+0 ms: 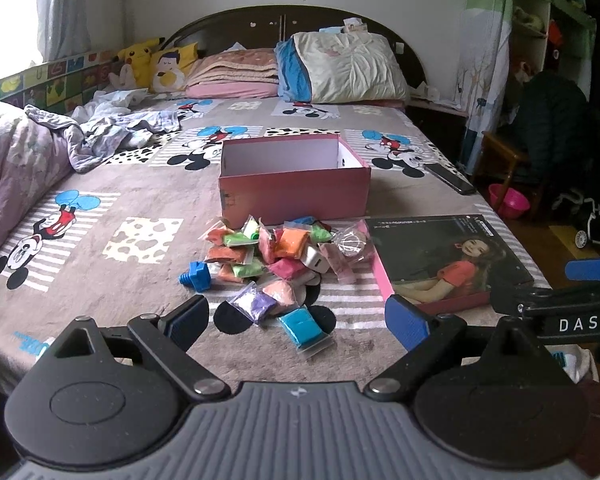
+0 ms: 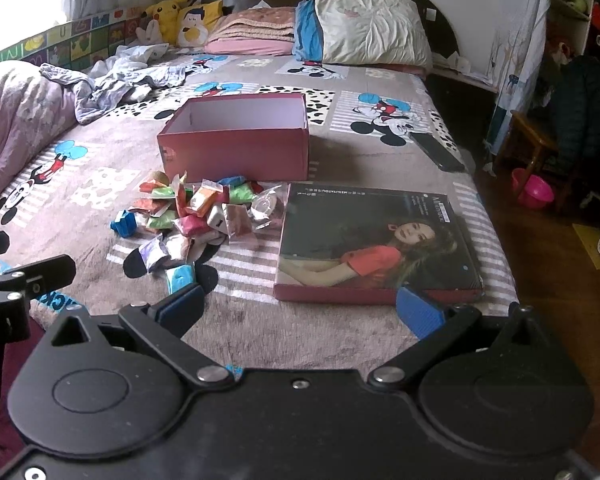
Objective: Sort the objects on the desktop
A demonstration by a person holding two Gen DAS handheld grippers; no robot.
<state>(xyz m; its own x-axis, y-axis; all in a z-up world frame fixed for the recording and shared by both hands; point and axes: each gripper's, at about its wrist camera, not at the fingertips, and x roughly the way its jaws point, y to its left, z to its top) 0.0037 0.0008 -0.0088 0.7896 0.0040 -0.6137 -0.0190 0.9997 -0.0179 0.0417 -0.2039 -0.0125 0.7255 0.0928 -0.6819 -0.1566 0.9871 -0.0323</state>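
Pink box (image 1: pixel 294 196) sits open beyond the packets (image 1: pixel 276 256), likely to receive them; both tools, left (image 1: pixel 300 320) and right (image 2: pixel 300 312), hang near, wide open, empty

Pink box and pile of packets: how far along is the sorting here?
Nothing looks done: the pink box shows only bare inner walls, its floor hidden. Nothing is in hand: the left gripper and right gripper are both open and hold nothing. All is left: the packets and blue toy lie heaped on the bed beside the lid.
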